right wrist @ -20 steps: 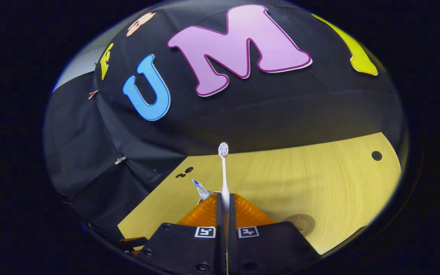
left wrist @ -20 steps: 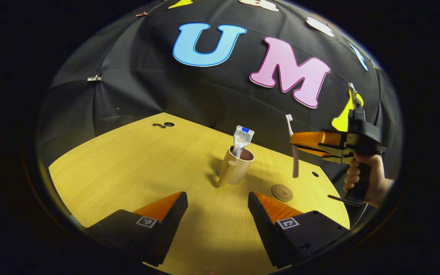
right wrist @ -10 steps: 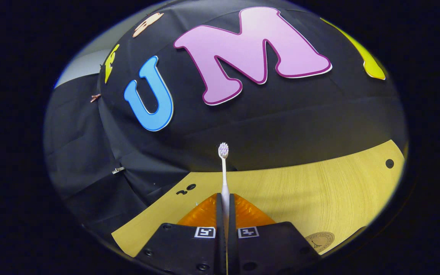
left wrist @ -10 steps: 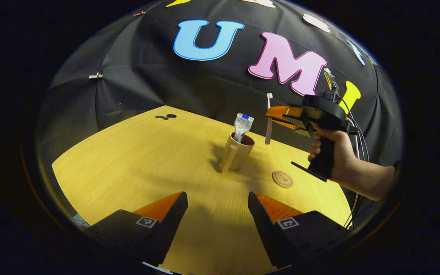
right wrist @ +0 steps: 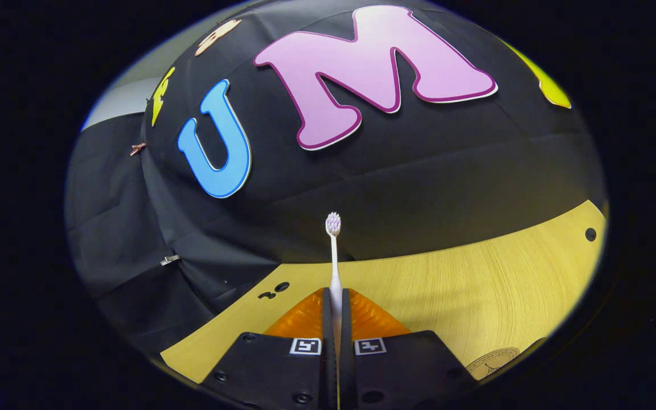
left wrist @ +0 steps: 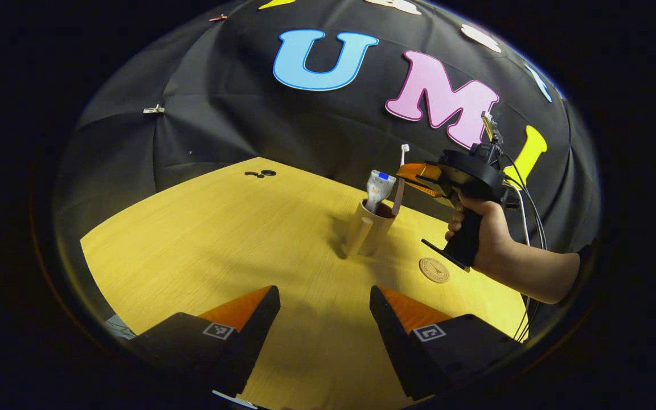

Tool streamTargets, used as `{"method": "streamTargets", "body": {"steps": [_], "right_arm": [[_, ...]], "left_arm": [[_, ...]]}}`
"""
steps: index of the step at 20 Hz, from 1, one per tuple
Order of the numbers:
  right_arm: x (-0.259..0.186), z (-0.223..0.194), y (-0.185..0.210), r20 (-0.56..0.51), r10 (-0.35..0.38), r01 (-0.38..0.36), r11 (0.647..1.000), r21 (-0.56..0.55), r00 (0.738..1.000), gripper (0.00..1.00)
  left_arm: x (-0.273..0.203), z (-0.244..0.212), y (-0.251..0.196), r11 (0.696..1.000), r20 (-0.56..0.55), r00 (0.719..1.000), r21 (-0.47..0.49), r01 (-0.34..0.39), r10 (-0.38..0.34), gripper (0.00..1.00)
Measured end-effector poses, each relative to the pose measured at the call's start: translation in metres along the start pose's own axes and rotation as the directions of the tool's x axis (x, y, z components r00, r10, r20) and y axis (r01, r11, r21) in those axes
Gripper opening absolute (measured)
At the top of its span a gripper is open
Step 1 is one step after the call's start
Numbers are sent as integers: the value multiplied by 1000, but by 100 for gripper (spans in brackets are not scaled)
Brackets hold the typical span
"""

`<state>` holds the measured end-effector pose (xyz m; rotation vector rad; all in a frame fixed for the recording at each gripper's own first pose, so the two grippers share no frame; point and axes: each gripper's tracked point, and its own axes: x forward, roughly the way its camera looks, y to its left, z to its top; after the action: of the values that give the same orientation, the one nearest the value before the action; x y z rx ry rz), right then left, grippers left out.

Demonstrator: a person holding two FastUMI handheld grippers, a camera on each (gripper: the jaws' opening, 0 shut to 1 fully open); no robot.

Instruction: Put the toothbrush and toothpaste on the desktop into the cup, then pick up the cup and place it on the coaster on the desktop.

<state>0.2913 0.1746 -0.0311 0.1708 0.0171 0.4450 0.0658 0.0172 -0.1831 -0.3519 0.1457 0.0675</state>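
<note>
Left gripper view: cup [left wrist: 369,232] holds toothpaste [left wrist: 377,189].

Illumination is moderate and warm. The wooden desktop [left wrist: 220,239] is the brightest surface in both views; the black cloth wall [left wrist: 220,114] absorbs most light and reads dim, with only faint sheen along its folds. The cup [left wrist: 369,230] casts a soft, short shadow toward the desktop's left edge, which indicates a light source above and to the right in the left gripper view. A diffuse shadow also lies on the desktop between the left gripper's fingers [left wrist: 242,319]. No hard glare is present. Focus is sharp at centre. Fisheye distortion bends the desktop edges into curves, and brightness falls off toward the rim of each view.
</note>
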Motion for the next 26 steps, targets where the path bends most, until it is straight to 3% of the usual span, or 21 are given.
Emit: {"method": "streamTargets", "body": {"steps": [6, 7, 8, 9, 12, 17, 19, 20, 21, 26], "right_arm": [[11, -23, -10, -26, -30, 30, 1000, 1, 999, 6], [11, -28, -13, -31, -38, 38, 999, 1, 999, 19], [11, -32, -15, -37, -48, 48, 999, -4, 998, 19], [11, -37, -16, -48, -56, 56, 998, -7, 997, 8], [8, -49, -18, -88, -61, 61, 998, -7, 994, 11], [-18, -29, -48, -67, -136, 136, 991, -3, 988, 96], [-33, -20, -70, -71, -183, 183, 983, -3, 981, 98], [-41, -15, -81, -70, -206, 206, 979, -2, 976, 84], [-50, -10, -92, -70, -228, 229, 973, -1, 971, 98], [-106, 6, -153, -70, -343, 342, 939, -24, 937, 98]], "left_arm": [[6, 4, 7, 999, 12, 1000, -29, -19, 19, 98], [8, 7, 5, 999, 15, 1000, -30, -17, 18, 98], [8, 9, 4, 1000, 17, 1000, -27, -15, 16, 98], [10, 8, 4, 1000, 18, 1000, -20, -14, 15, 98], [14, 11, -2, 1000, 15, 1000, -3, -2, 3, 98], [24, 22, -10, 999, 11, 1000, 25, 26, -26, 98], [31, 27, -14, 998, 2, 999, 51, 43, -44, 98], [36, 30, -16, 996, -5, 998, 68, 56, -56, 98], [40, 33, -17, 994, -15, 998, 88, 69, -68, 98], [69, 33, -39, 967, -145, 970, 140, 214, -193, 98]]}}
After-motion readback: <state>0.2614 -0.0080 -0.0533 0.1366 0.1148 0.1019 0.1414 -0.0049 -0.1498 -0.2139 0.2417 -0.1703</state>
